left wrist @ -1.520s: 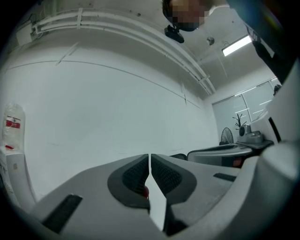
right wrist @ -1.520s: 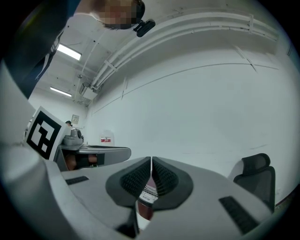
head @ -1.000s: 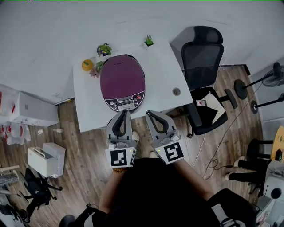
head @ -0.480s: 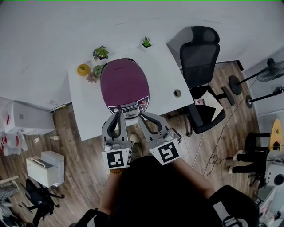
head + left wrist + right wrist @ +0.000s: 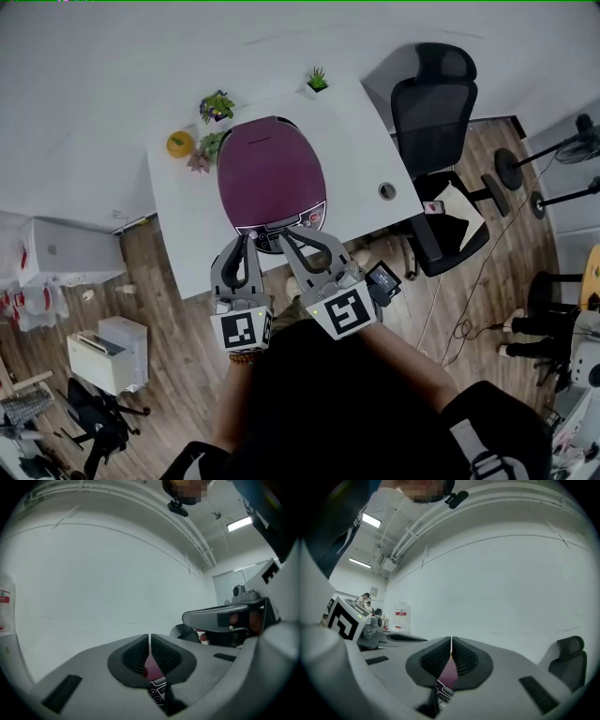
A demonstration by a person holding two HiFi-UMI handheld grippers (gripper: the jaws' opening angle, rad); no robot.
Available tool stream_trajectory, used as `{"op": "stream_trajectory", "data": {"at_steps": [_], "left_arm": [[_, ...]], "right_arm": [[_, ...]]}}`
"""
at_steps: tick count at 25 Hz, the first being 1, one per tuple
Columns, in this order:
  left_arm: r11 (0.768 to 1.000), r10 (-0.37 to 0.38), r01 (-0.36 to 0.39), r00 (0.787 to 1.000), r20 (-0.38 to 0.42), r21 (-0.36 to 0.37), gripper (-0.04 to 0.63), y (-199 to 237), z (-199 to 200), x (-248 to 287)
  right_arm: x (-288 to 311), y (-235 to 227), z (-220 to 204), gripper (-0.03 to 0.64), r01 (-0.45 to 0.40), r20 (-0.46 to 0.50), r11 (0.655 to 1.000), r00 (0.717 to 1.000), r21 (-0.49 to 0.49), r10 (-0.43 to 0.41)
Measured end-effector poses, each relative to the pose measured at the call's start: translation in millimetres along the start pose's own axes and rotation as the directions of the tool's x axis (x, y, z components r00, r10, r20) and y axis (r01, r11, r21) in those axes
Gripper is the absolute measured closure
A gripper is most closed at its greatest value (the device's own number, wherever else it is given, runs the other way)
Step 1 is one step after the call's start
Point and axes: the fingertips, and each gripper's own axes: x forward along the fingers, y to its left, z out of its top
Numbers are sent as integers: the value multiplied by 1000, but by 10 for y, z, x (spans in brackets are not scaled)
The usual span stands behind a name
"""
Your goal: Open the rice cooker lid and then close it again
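So, left gripper [image 5: 246,237] [image 5: 149,643]: jaws pressed together, nothing pinched. Tip sits at the near-left edge of the rice cooker's front.
Right gripper [image 5: 284,235] [image 5: 451,644]: jaws also pressed together, empty. Tip overlaps the near edge of the control panel [image 5: 281,224]. Contact can't be confirmed.
Gripper spacing: side by side, tips close and angled towards each other, marker cubes toward the person.
Rice cooker [image 5: 272,178]: maroon, roughly mid-table. Its front faces the person.
Lid [image 5: 270,167]: down, closed.
Through the jaws: a maroon body and panel buttons show below the seam in both gripper views [image 5: 157,691] [image 5: 448,673].
Table [image 5: 178,234]: white. The near edge lies just under the gripper tips.
Far-left of cooker: potted plant [image 5: 217,105] and round orange object [image 5: 180,143], both near the wall.
Far-right corner: small plant [image 5: 318,80].
Right of table: black office chair [image 5: 433,112] on the wood floor [image 5: 169,309].
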Motion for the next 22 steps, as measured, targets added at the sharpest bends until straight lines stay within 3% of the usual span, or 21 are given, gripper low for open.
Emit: {"op": "stream_trajectory", "data": {"at_steps": [15,19,22], "left_arm": [[1000,-21,21,998,-61,4,561,10,-196,270],[1000,-27,27,997,-70,6,561,18,-244,298],[999,-30,31,996,-81,9,561,26,-280,308]], "right_arm": [[186,-143,-318,588,8,-49,1000,999,26,-7],[231,-159,-403,588,26,-60,997,998,74,-21],[260,-157,-443,588,9,-71,999,997,50,-5]]}}
